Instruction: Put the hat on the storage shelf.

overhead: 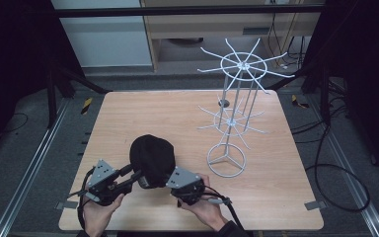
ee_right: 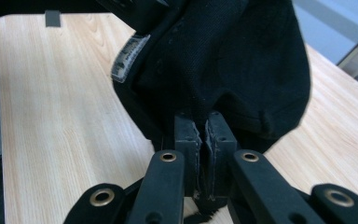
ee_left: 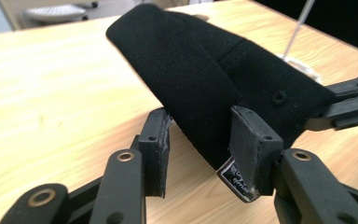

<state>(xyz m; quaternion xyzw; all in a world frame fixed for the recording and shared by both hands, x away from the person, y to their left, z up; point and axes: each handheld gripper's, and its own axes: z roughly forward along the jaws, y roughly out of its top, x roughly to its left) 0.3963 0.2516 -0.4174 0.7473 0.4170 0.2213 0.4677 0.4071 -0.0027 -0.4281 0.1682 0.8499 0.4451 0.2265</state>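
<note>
Black cap picked up, not yet on the wire rack

The right gripper (ee_right: 204, 135) is clenched on the black cap's (overhead: 151, 158) edge near the table's (overhead: 128, 113) six o'clock; the left gripper (ee_left: 205, 140) stands released astride its edge, and the wire rack (overhead: 237, 98) at two o'clock hangs bare.

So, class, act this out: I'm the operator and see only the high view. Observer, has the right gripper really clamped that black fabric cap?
Observer: Yes. In the right gripper view, the right gripper has its jaws pinched shut on the edge of the black fabric cap.
Operator: And the left gripper?
Observer: The left gripper is open. The cap's rim lies between its pads, with a clear gap at one side.
Operator: Any marking on that rim?
Observer: A small printed label hangs from it, right beside one pad.
</note>
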